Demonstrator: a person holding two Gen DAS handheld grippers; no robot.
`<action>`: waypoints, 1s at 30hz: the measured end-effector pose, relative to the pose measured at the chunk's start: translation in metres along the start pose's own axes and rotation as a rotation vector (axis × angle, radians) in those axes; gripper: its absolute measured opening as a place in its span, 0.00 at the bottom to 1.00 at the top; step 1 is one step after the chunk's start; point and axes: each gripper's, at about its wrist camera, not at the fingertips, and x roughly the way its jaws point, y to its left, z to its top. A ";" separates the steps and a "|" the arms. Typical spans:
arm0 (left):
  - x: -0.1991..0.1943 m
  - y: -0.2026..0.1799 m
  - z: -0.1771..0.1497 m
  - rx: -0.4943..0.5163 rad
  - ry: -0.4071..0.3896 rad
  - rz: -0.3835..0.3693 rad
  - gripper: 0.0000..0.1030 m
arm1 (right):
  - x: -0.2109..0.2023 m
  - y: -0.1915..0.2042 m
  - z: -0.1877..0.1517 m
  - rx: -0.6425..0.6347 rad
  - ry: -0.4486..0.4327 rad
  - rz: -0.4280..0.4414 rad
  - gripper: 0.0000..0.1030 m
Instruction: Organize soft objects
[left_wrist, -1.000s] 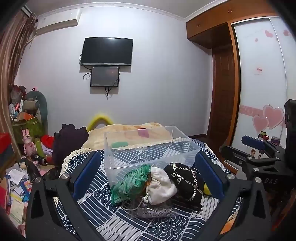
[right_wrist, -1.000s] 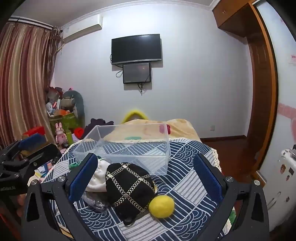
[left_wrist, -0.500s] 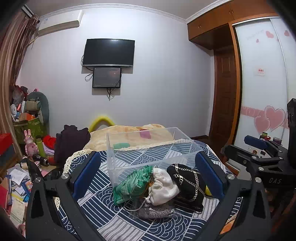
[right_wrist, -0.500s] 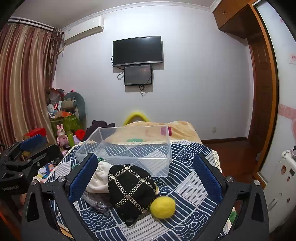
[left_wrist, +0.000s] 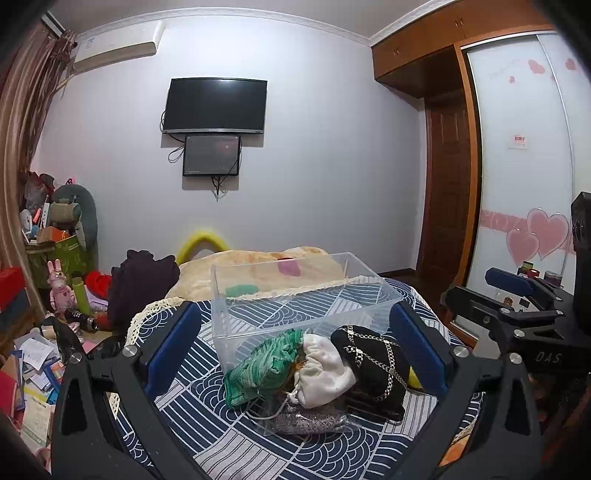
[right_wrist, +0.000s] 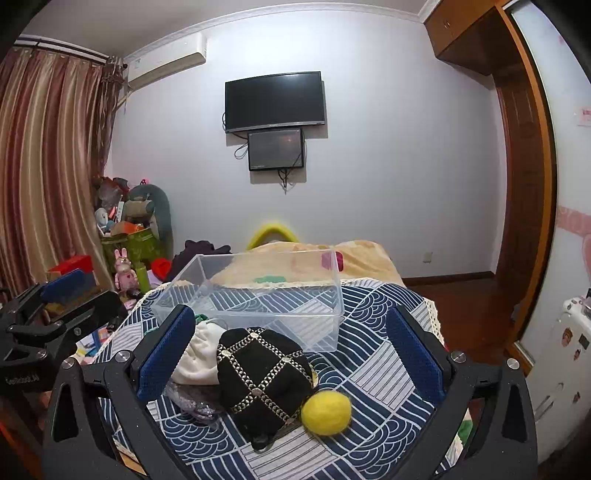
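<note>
Since a second ago both views have tilted slightly upward, so the pile sits lower in frame. The left hand-held gripper (left_wrist: 295, 350) and right hand-held gripper (right_wrist: 291, 354) hover released, jaws wide. The green knit (left_wrist: 264, 363), white pouch (left_wrist: 325, 369), black chain-pattern bag (right_wrist: 264, 373) and yellow ball (right_wrist: 326, 412) lie on the bed (right_wrist: 373, 365) just before the empty clear bin (right_wrist: 258, 291).

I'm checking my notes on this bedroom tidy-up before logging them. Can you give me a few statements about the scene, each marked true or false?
1. The clear plastic bin holds no soft items. True.
2. The yellow ball lies inside the bin. False: it lies on the patterned bedspread beside the black studded pouch.
3. The right gripper is open. True.
4. The left gripper clamps the green knitted item. False: it is open, holding nothing.
</note>
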 end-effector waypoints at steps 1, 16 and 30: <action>0.000 0.000 0.000 0.000 0.000 0.000 1.00 | 0.000 0.000 0.000 0.000 0.000 0.000 1.00; -0.002 -0.002 -0.002 0.000 -0.002 0.000 1.00 | 0.000 0.001 0.000 0.001 -0.001 0.001 1.00; -0.003 -0.001 -0.002 0.000 -0.004 0.003 1.00 | 0.000 0.001 0.000 0.002 -0.002 0.003 1.00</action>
